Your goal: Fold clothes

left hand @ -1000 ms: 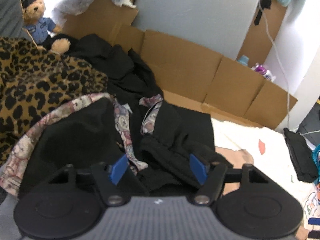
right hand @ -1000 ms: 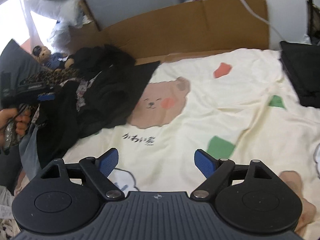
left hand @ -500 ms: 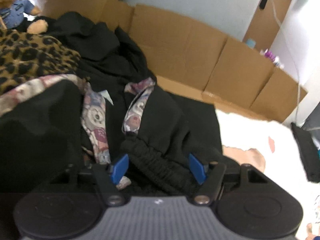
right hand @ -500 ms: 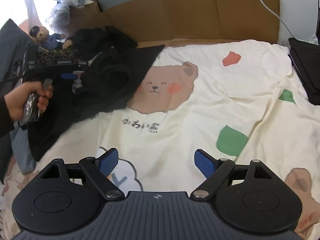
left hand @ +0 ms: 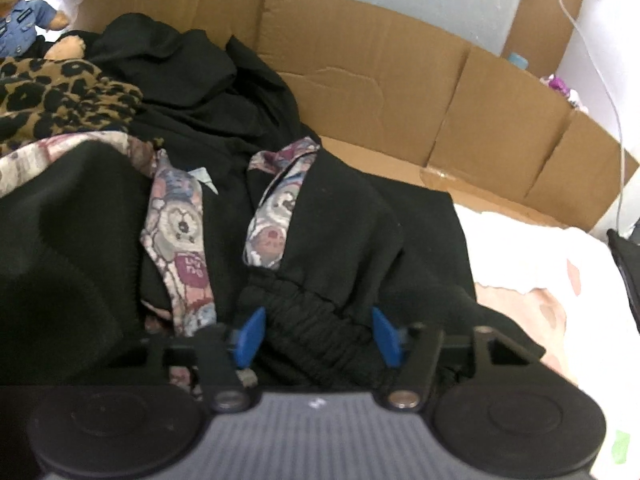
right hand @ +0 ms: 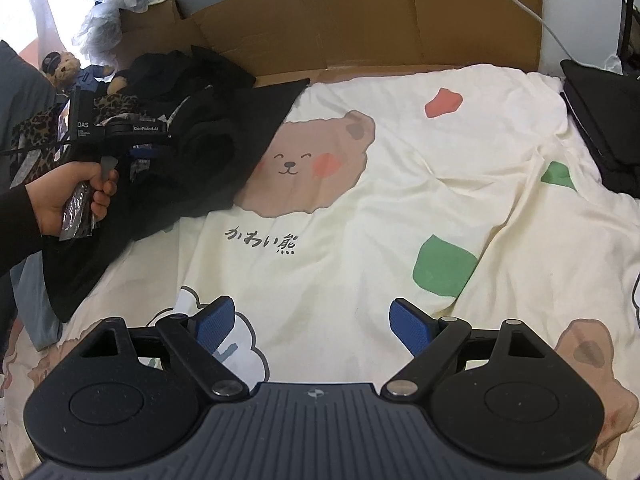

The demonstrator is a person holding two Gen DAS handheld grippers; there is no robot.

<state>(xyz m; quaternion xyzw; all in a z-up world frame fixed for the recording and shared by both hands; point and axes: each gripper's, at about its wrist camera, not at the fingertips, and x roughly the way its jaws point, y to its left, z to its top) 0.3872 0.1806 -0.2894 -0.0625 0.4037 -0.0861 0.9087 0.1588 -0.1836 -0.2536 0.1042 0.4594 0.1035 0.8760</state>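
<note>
Crumpled black garment (left hand: 340, 248) with patterned lining, heaped at bedsheet's (right hand: 360, 220) left edge

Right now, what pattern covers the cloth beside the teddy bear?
Leopard print, tan with black spots; the left wrist view shows it best.

Bedroom: bear-print bedsheet (right hand: 360, 208), teddy bear (right hand: 64, 70)

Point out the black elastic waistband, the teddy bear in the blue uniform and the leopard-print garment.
black elastic waistband (left hand: 320, 328): left wrist view, on the gathered ribbing between the open fingers.
teddy bear (left hand: 24, 20): left wrist view, on its blue uniform chest.
leopard-print garment (left hand: 60, 96): left wrist view, on its spotted top fold.
</note>
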